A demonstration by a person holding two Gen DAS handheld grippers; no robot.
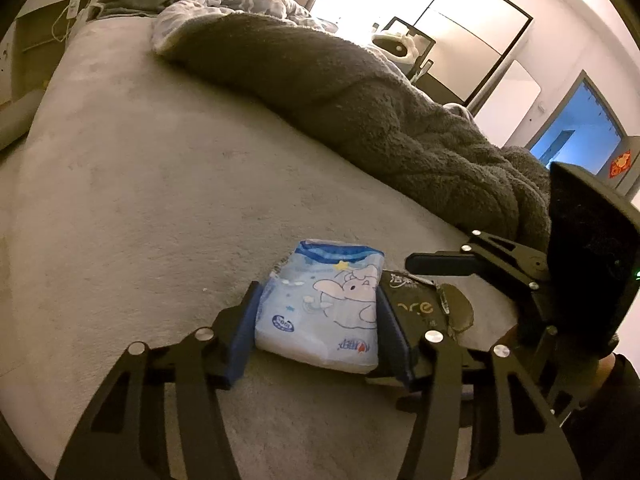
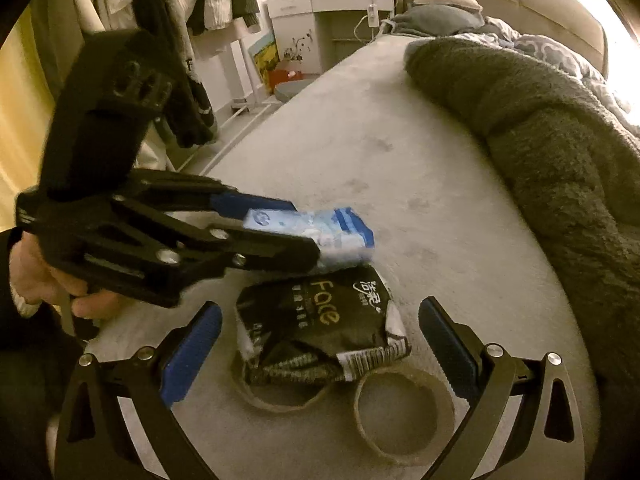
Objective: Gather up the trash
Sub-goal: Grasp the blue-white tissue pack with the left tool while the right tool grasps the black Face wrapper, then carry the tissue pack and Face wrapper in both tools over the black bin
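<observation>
One black "Face"-labelled tissue pack (image 2: pixel 320 328)

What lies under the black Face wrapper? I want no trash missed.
Two cardboard rings: one pokes out beneath the black wrapper, mostly covered; the other lies at its edge, nearly all visible. Anything else under the wrapper is hidden.

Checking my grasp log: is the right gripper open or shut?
Open. The right gripper has its blue pads spread wide either side of the black packet, touching nothing.
</observation>
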